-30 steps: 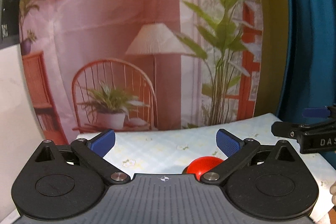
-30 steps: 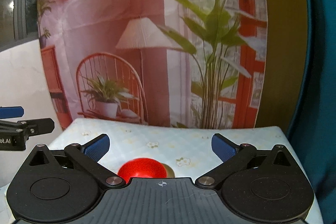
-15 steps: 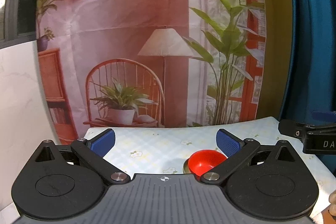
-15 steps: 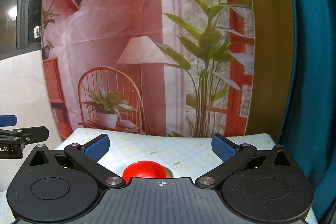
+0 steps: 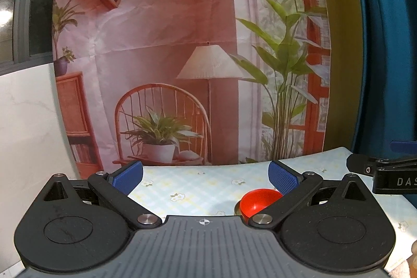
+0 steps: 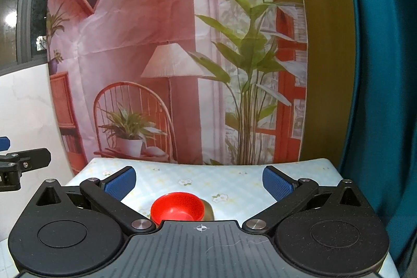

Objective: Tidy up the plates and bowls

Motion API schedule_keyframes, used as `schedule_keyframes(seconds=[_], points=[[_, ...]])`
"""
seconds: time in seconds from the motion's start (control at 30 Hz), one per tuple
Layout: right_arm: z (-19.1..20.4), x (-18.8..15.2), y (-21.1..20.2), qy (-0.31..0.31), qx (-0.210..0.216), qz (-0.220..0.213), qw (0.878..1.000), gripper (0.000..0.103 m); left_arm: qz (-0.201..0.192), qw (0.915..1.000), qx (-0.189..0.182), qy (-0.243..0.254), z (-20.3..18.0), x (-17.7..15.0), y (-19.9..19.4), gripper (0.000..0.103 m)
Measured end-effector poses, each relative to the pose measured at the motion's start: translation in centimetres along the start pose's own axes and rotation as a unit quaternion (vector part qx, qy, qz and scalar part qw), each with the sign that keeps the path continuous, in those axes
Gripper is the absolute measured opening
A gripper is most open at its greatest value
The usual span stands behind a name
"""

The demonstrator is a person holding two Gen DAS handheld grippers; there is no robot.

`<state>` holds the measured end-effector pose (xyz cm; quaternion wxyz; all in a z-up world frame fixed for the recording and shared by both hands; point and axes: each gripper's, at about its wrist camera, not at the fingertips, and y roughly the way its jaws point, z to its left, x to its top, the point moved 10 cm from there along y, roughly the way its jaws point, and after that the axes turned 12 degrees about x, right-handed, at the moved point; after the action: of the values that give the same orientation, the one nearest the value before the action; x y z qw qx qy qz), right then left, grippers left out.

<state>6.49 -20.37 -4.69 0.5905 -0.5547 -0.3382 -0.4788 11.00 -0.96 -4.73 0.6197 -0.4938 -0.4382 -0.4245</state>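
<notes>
A red bowl [image 5: 256,202] sits on the flowered tablecloth, with the edge of a brownish dish [image 6: 208,210] showing under and behind it. In the right wrist view the red bowl [image 6: 177,209] lies just beyond the gripper body, between the fingers. My left gripper [image 5: 206,175] is open and empty, above the table, with the bowl near its right finger. My right gripper [image 6: 199,180] is open and empty, held above and short of the bowl. Each gripper shows at the edge of the other's view: the right one [image 5: 385,171], the left one [image 6: 20,164].
The table [image 6: 234,179] has a pale blue checked cloth with small flowers. A printed backdrop [image 5: 182,69] of a chair, lamp and plants hangs right behind it. A teal curtain [image 6: 378,95] hangs at the right, a white wall [image 5: 26,121] at the left.
Both grippers have risen and drawn back a little. The bowl now shows lower and farther off, with more of the tablecloth in view. Both jaws stay open.
</notes>
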Motion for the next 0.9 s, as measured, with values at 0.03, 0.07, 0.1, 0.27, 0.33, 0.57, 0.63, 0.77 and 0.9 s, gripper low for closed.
schedule_keyframes(seconds=[0.03, 0.07, 0.1, 0.27, 0.33, 0.57, 0.63, 0.77, 0.9], points=[[0.06, -0.01, 0.00, -0.001, 0.000, -0.001, 1.000, 0.103, -0.001, 1.0000, 0.001, 0.000, -0.01, 0.07, 0.11, 0.103], [0.11, -0.01, -0.02, -0.003, 0.000, -0.001, 1.000, 0.103, -0.001, 1.0000, 0.002, -0.001, 0.01, 0.10, 0.10, 0.103], [0.13, 0.01, -0.02, -0.004, 0.000, -0.002, 1.000, 0.103, -0.001, 1.0000, 0.003, -0.003, 0.07, 0.11, 0.12, 0.103], [0.27, 0.13, -0.03, -0.007, 0.000, -0.005, 1.000, 0.103, 0.004, 1.0000, 0.006, -0.007, 0.25, -0.07, 0.19, 0.103], [0.22, 0.12, -0.06, -0.006, 0.000, -0.006, 1.000, 0.103, 0.004, 1.0000, 0.006, -0.006, 0.20, -0.05, 0.19, 0.103], [0.28, 0.16, -0.06, -0.007, 0.001, -0.007, 1.000, 0.103, 0.002, 0.9999, 0.007, -0.009, 0.29, -0.08, 0.03, 0.103], [0.30, 0.15, -0.05, -0.007, 0.001, -0.007, 1.000, 0.103, 0.001, 0.9999, 0.007, -0.008, 0.29, -0.09, 0.00, 0.103], [0.38, 0.10, -0.11, -0.006, 0.001, -0.006, 1.000, 0.103, 0.000, 0.9999, 0.007, -0.008, 0.34, -0.07, -0.03, 0.103], [0.45, 0.15, -0.13, -0.007, 0.001, -0.007, 1.000, 0.103, 0.000, 0.9999, 0.007, -0.009, 0.32, -0.04, -0.11, 0.103]])
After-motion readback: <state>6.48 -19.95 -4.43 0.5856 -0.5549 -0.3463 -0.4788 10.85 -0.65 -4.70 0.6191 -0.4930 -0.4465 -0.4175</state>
